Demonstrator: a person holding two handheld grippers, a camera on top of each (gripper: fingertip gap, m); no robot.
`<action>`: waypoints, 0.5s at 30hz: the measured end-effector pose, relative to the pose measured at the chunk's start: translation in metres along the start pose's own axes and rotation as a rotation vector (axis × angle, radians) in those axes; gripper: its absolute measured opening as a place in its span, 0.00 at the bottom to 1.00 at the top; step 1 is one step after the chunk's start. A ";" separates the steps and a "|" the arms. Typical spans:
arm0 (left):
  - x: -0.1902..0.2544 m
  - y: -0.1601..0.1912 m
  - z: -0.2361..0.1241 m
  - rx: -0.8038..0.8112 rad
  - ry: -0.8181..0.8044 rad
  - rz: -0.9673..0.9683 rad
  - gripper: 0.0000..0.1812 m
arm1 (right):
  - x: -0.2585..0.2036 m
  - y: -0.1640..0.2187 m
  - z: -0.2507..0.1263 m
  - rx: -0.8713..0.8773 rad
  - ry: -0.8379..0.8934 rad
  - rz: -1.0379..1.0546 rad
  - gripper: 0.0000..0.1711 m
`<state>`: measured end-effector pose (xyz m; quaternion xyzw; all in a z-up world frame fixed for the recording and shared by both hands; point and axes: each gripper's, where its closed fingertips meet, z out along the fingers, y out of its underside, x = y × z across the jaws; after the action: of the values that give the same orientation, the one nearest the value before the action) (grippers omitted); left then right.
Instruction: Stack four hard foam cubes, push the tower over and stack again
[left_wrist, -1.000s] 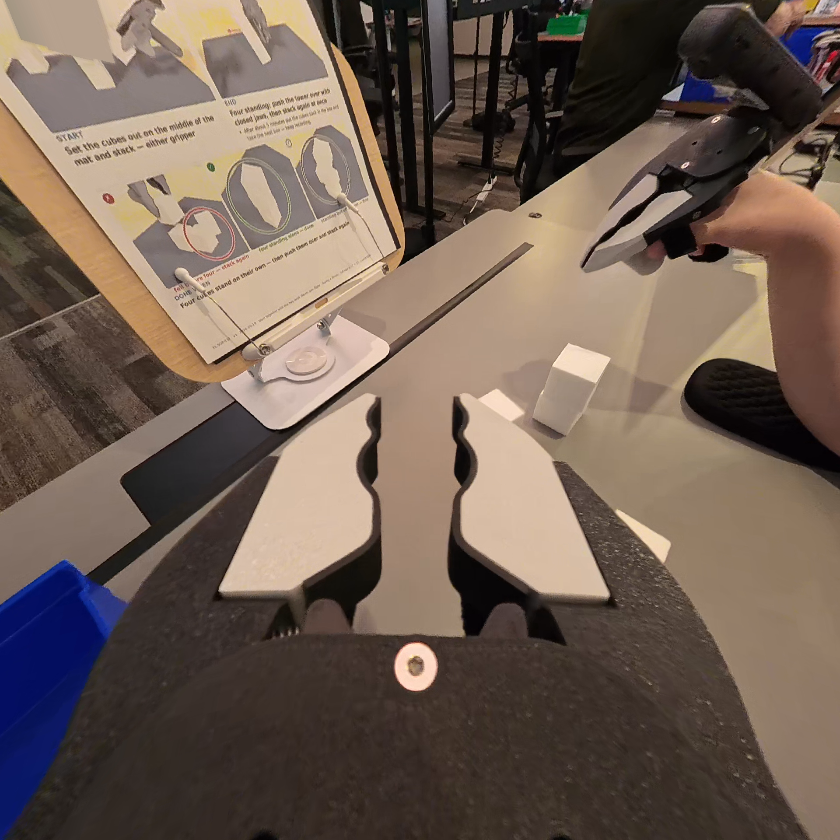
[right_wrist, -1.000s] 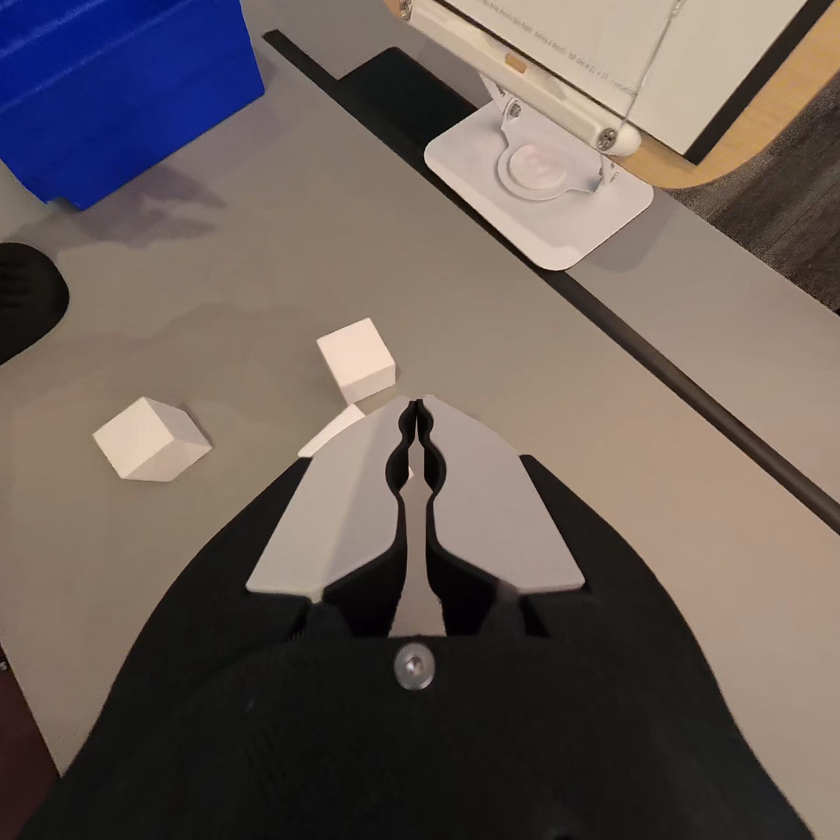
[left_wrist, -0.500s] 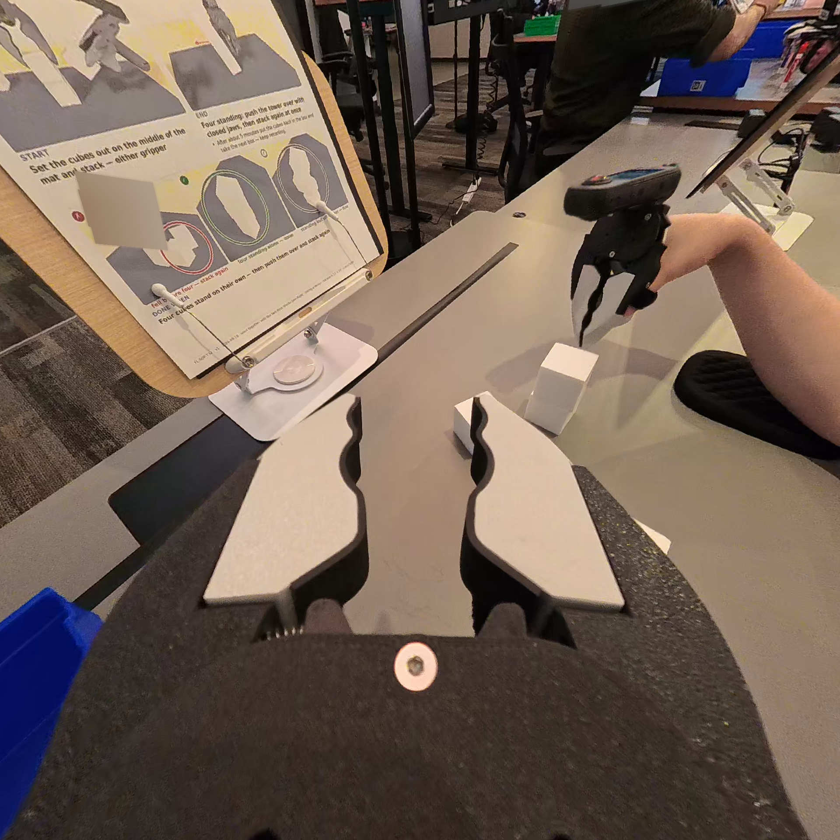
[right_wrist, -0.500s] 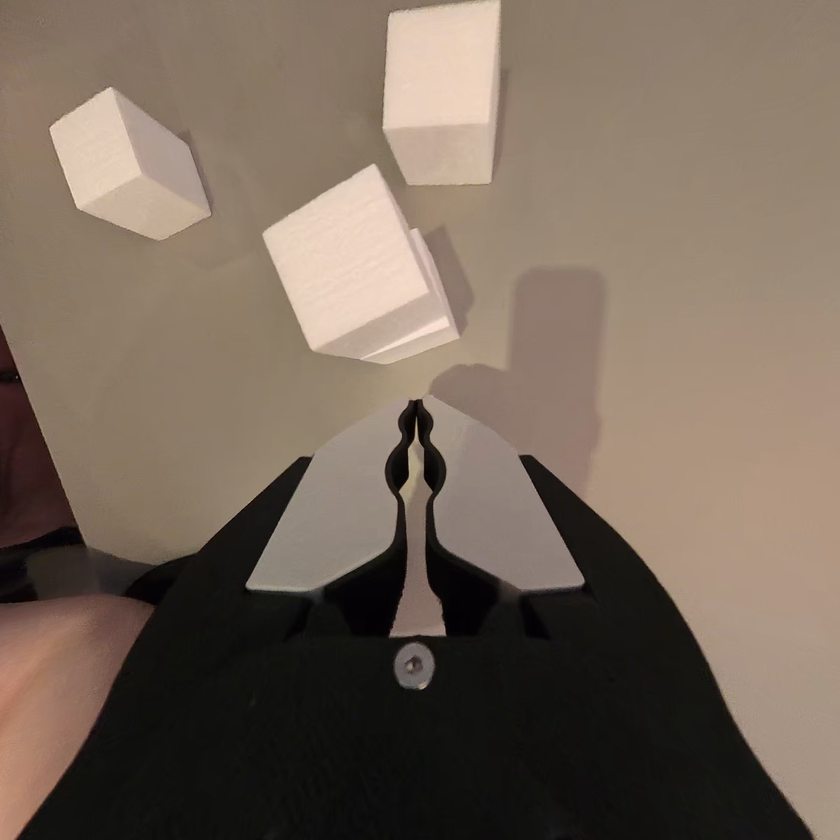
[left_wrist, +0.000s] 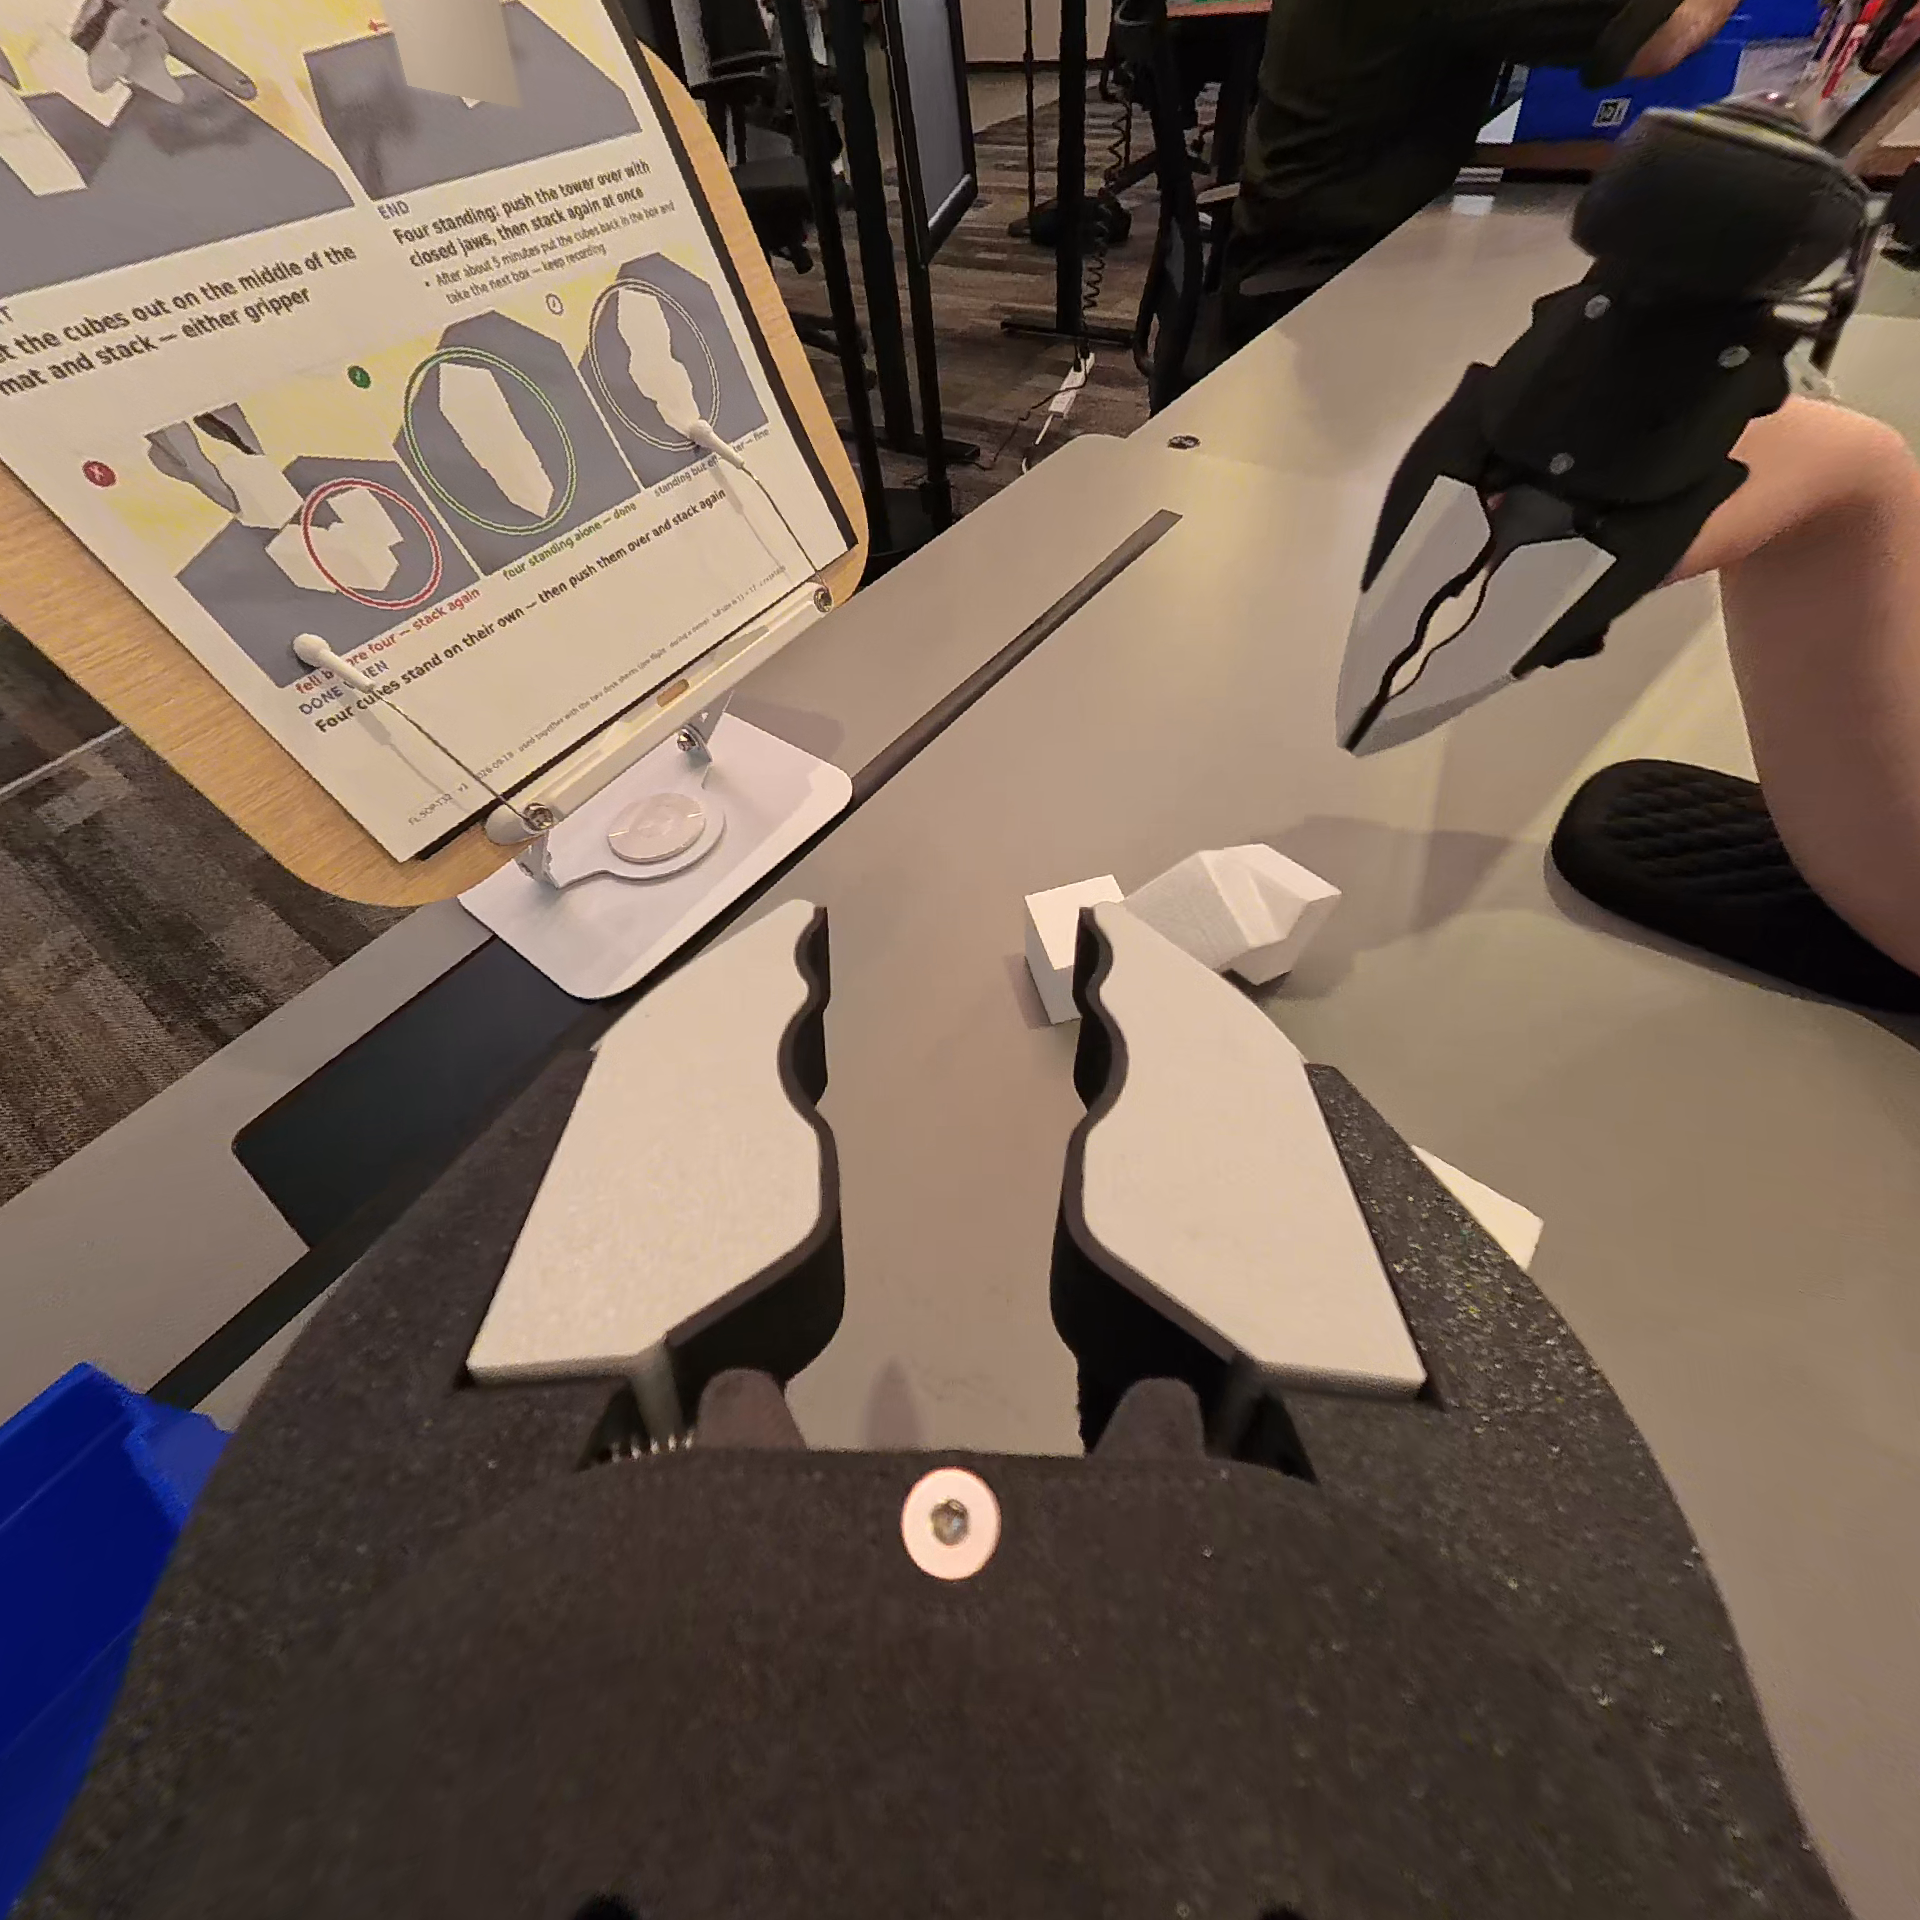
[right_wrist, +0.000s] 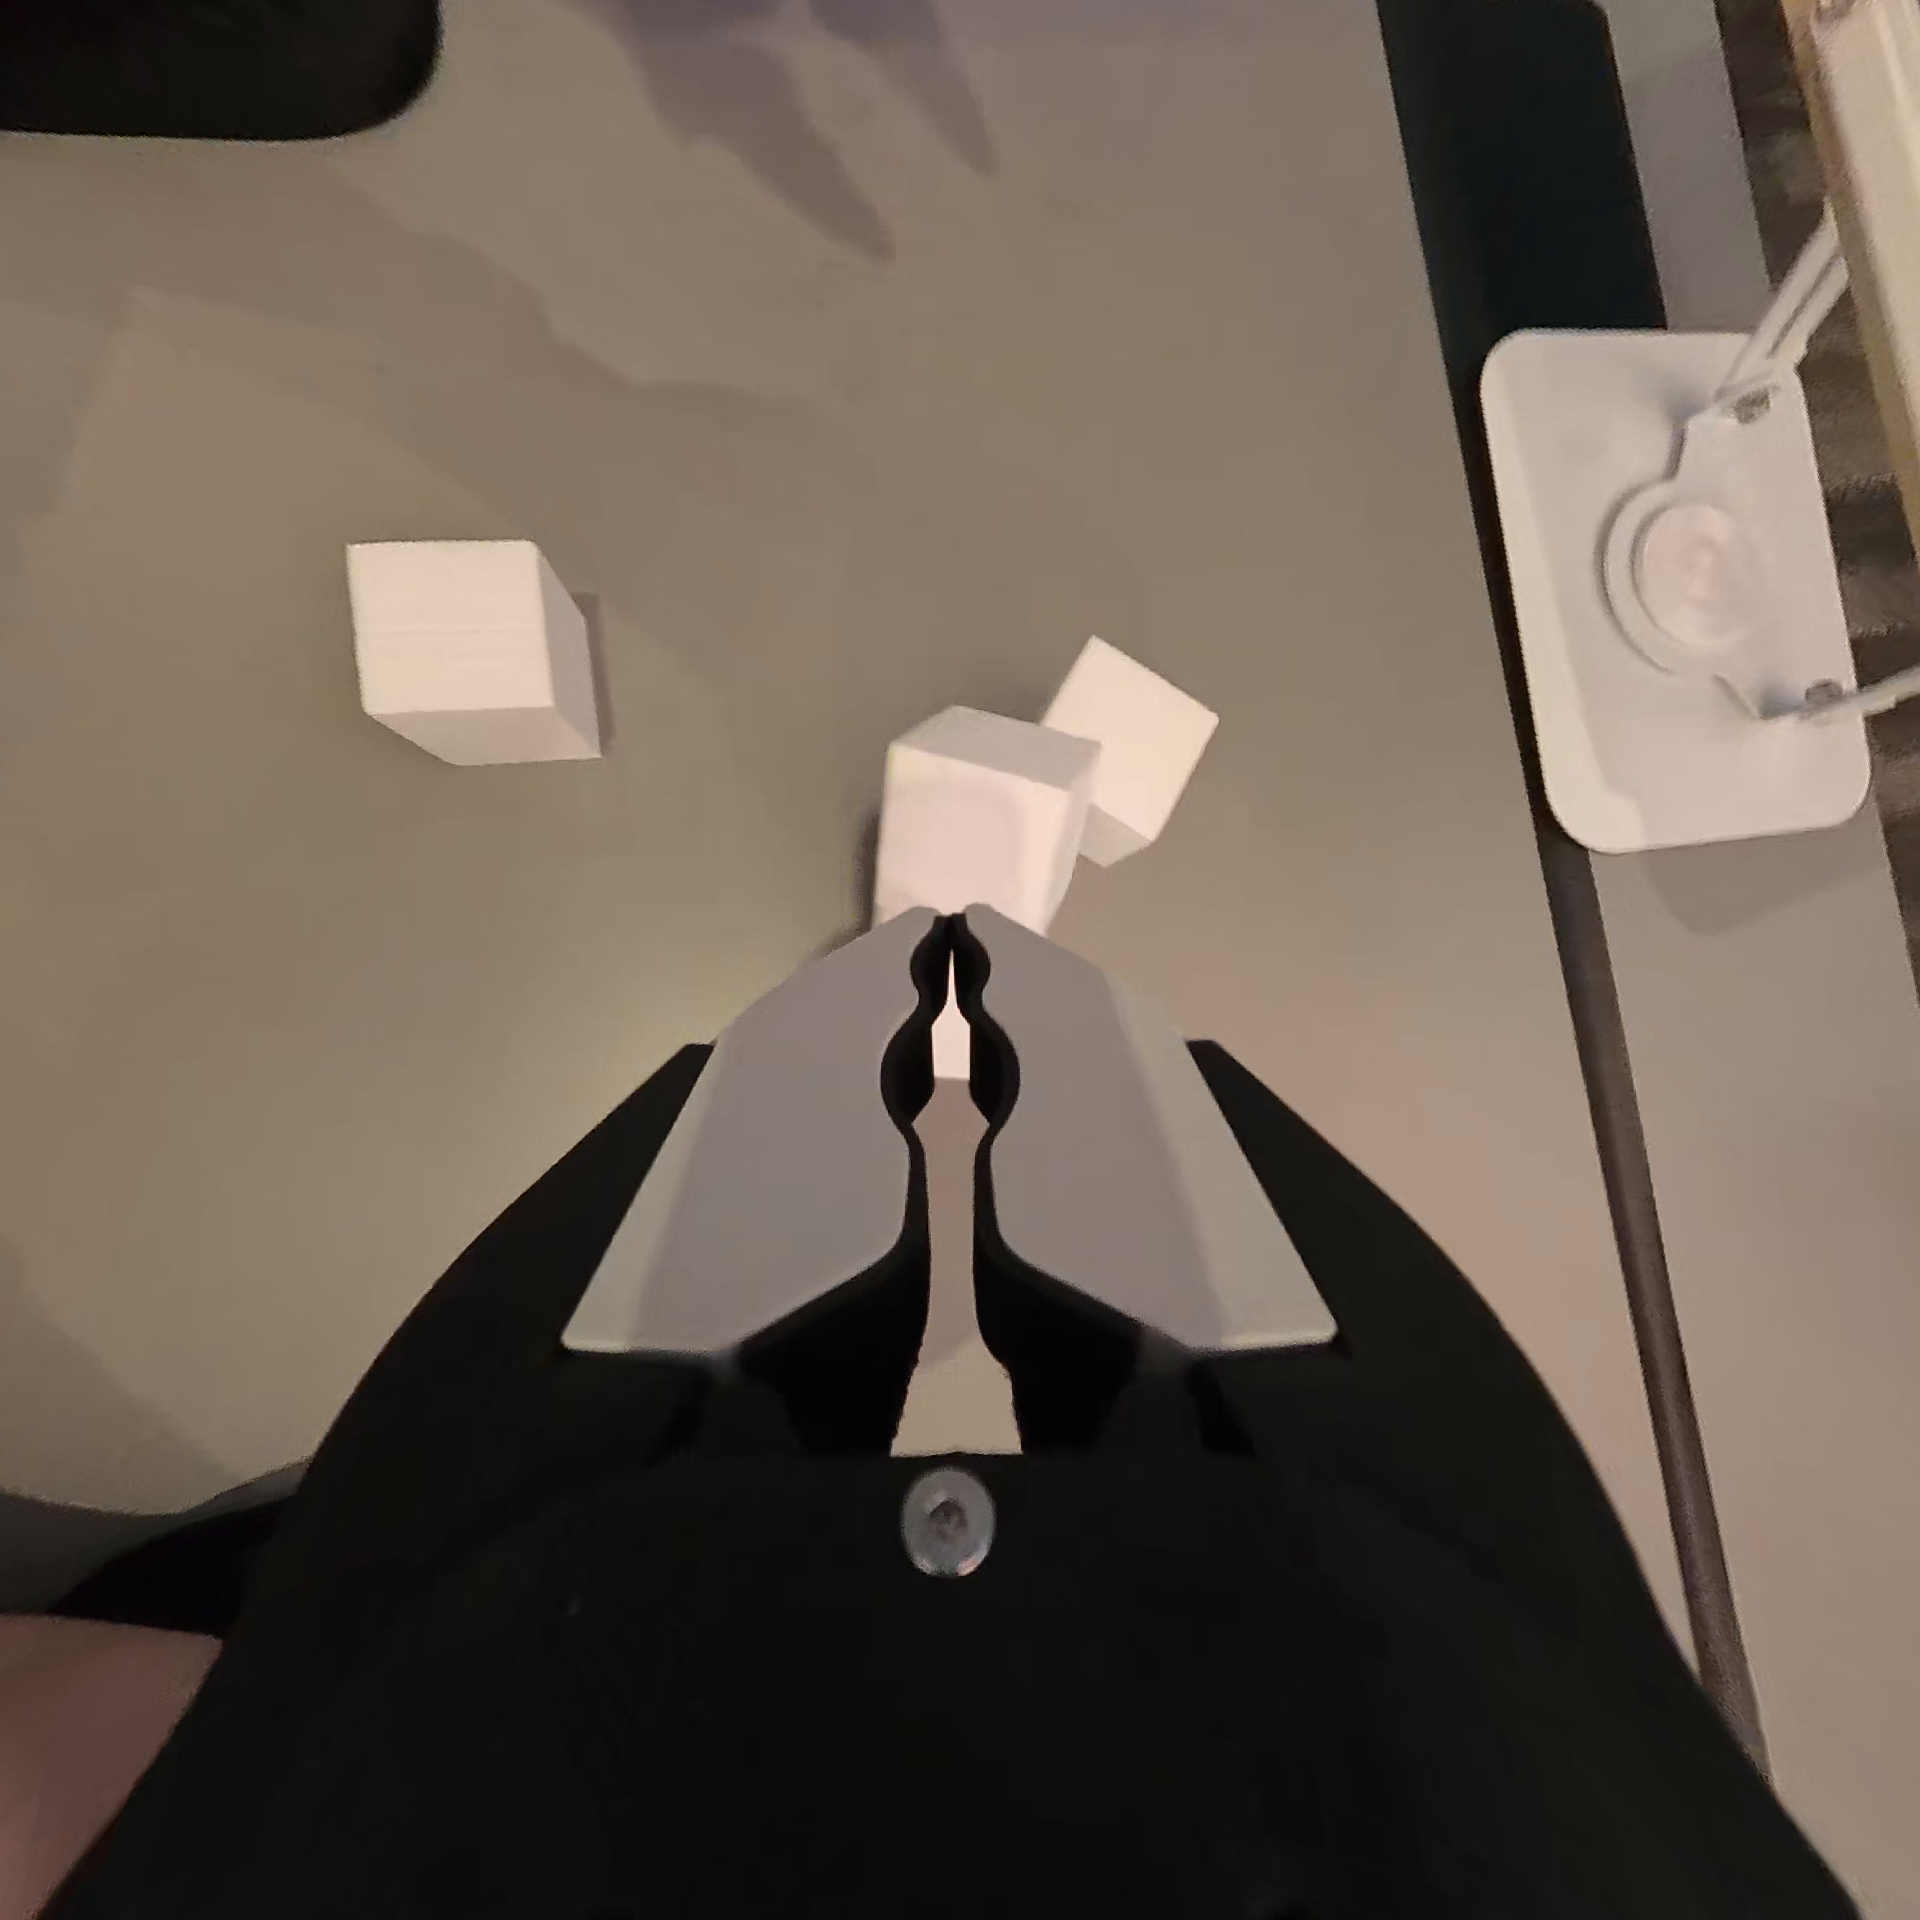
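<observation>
Several white foam cubes lie on the grey table (left_wrist: 1143, 644). In the left wrist view one cube (left_wrist: 1062, 935) sits just beyond my right fingertip. Two tumbled, blurred cubes (left_wrist: 1242, 909) lie right of it. Another cube (left_wrist: 1481, 1210) peeks out beside the gripper body. My left gripper (left_wrist: 951, 925) is open and empty, low over the table. My right gripper (left_wrist: 1371, 717) is shut and empty in the air above the tumbled cubes. In the right wrist view my right gripper (right_wrist: 951, 920) points down at a tipped cube (right_wrist: 977, 821). A tilted cube (right_wrist: 1132, 748) lies behind it and a lone cube (right_wrist: 468, 649) lies left.
An instruction board (left_wrist: 364, 416) on a white stand (left_wrist: 665, 883) stands at the table's far left edge, beside a dark slot (left_wrist: 1039, 634). A blue bin (left_wrist: 83, 1507) is at near left. A black pad (left_wrist: 1704, 862) lies under the person's forearm at right. My hands' fingertips stand some 25 centimetres from each other. My left tips are about 25 centimetres from the tilted cube (right_wrist: 1132, 748), my right tips only 15 centimetres.
The two-cube stack has toppled onto the table. My shut right gripper swung down at it and now hangs above the fallen cubes. My left gripper has opened wider.
</observation>
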<state>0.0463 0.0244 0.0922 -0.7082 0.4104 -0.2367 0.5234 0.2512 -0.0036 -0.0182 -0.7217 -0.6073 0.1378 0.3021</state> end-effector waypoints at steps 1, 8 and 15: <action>0.000 0.001 0.002 -0.007 0.000 0.003 0.25 | 0.006 0.006 0.002 -0.016 0.012 0.022 0.00; 0.002 0.008 0.010 -0.056 -0.013 0.035 0.25 | 0.025 0.043 0.026 -0.137 0.003 0.098 0.01; 0.013 0.006 0.015 -0.035 0.063 0.026 0.26 | 0.034 0.044 0.011 -0.104 0.045 0.104 0.01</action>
<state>0.0630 0.0217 0.0799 -0.7040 0.4399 -0.2450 0.5008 0.2871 0.0280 -0.0473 -0.7699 -0.5686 0.1055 0.2700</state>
